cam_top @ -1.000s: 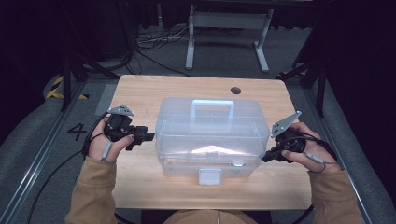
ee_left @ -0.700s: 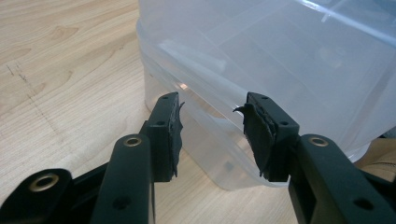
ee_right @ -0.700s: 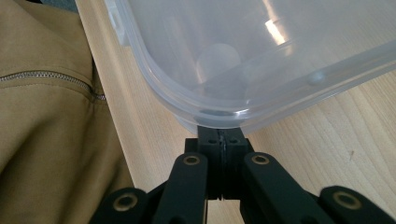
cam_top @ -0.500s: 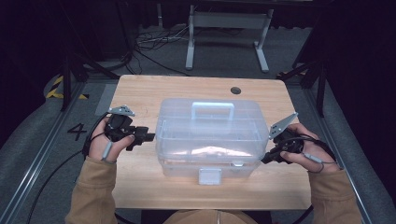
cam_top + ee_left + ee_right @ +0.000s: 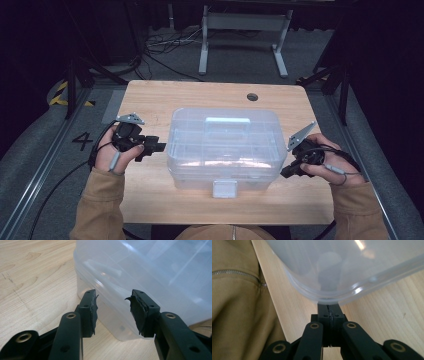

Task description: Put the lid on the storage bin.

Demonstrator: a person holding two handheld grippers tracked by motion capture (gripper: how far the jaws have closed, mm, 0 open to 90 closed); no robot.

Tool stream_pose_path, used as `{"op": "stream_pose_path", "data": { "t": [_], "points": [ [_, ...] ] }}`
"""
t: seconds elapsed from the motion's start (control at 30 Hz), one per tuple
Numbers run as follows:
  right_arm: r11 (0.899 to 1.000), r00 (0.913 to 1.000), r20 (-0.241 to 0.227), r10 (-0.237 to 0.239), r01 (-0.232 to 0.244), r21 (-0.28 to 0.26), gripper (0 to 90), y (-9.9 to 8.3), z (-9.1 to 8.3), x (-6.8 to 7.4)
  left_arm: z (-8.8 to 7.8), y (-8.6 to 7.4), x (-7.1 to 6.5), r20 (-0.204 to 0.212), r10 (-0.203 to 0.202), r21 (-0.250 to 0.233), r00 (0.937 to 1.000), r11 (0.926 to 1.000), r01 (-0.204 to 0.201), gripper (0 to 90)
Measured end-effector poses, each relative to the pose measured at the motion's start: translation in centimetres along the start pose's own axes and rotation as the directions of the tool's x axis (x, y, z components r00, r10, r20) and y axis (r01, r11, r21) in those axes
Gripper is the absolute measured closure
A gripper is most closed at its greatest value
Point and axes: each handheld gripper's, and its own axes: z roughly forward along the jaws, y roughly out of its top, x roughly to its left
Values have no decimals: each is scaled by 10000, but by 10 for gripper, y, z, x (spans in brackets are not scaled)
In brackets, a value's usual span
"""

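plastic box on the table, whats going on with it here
A person sits at a wooden table with a gripper in each hand, one on either side of a clear plastic box whose lid is on and whose front latch is down. The left gripper has its jaws apart, pointed at the box's left end without gripping it. The right gripper has its jaws shut, with their tips at the box's lower right rim. Nothing is lifted.
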Motion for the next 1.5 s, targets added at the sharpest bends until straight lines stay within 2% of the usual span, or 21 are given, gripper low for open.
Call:
{"op": "stream_pose_path", "data": {
  "t": [0.1, 0.23, 0.37, 0.53, 0.7, 0.73, 0.83, 0.87, 0.9, 0.97, 1.0, 1.03, 1.07, 1.1, 1.2, 1.3, 1.33, 1.37, 1.4, 1.43, 1.5],
  "points": [
    [9994, 9994, 59, 337, -337, 11, 897, -4, 0, -5, 0, 0, 0, -11, 5, -4, 10000, 10000, -5, 568],
    [9987, 9988, 111, 468, -466, -213, 875, -7, -4, -8, 0, 0, 1, -10, -38, -1, 10000, 10000, 38, 565],
    [9976, 9990, 99, 440, -434, -546, 862, -9, -8, -8, 0, -1, 1, -31, -33, 13, 10000, 10000, 33, 563],
    [9966, 9991, 5, 414, -413, -718, 839, -10, -11, -7, 0, -1, 1, -64, -23, -3, 10000, 10000, 23, 562],
    [9916, 9987, -55, 505, -508, -1192, 786, -11, -17, -9, -3, -4, 1, -224, -119, -150, 9997, 9998, 116, 558],
    [9866, 9984, -120, 561, -573, -1526, 756, -12, -22, -10, -6, -6, 1, -271, -131, -188, 9995, 9997, 126, 557],
    [9806, 9976, -77, 684, -687, -1838, 741, -13, -27, -12, -8, -9, 2, -330, -229, -238, 9992, 9995, 222, 553],
    [9733, 9970, -13, 774, -759, -2164, 716, -14, -32, -15, -9, -10, 2, -378, -272, -275, 9989, 9993, 262, 551],
    [9733, 9970, -13, 774, -759, -2164, 716, -14, -32, -15, -10, -11, 2, -415, -285, -283, 9987, 9992, 273, 551],
    [9652, 9954, 6, 954, -923, -2448, 704, -15, -36, -17, -12, -14, 3, -488, -348, -331, 9982, 9989, 332, 549],
    [9535, 9943, 97, 1064, -992, -2845, 684, -15, -40, -20, -13, -16, 3, -558, -408, -376, 9976, 9985, 387, 548],
    [9490, 9934, 165, 1136, -1035, -2979, 684, -15, -41, -21, -14, -17, 4, -603, -437, -411, 9972, 9983, 413, 547],
    [9490, 9934, 165, 1136, -1035, -2979, 684, -15, -41, -21, -14, -17, 4, -603, -437, -411, 9972, 9983, 413, 546],
    [9441, 9926, 254, 1188, -1050, -3124, 681, -15, -43, -22, -15, -18, 4, -647, -492, -436, 9967, 9980, 465, 546],
    [9238, 9881, 542, 1438, -1144, -3653, 652, -15, -49, -25, -16, -21, 5, -732, -578, -479, 9956, 9974, 544, 540],
    [8953, 9796, 813, 1841, -1329, -4252, 622, -15, -53, -29, -17, -23, 7, -892, -685, -542, 9937, 9965, 638, 512],
    [8953, 9796, 813, 1841, -1329, -4252, 622, -15, -53, -29, -17, -23, 7, -892, -685, -542, 9937, 9965, 638, 498],
    [8804, 9760, 872, 1998, -1397, -4533, 619, -16, -55, -31, -17, -24, 7, -961, -723, -553, 9927, 9962, 672, 498],
    [8594, 9677, 1108, 2265, -1450, -4903, 582, -16, -57, -35, -17, -25, 8, -1009, -757, -551, 9920, 9960, 704, 490],
    [8594, 9677, 1108, 2265, -1450, -4903, 582, -16, -57, -35, -17, -25, 9, -1031, -795, -597, 9915, 9955, 736, 490],
    [8491, 9591, 1393, 2463, -1442, -5081, 571, -17, -57, -37, -16, -26, 9, -1127, -872, -620, 9898, 9948, 806, 481]
  ]
}}
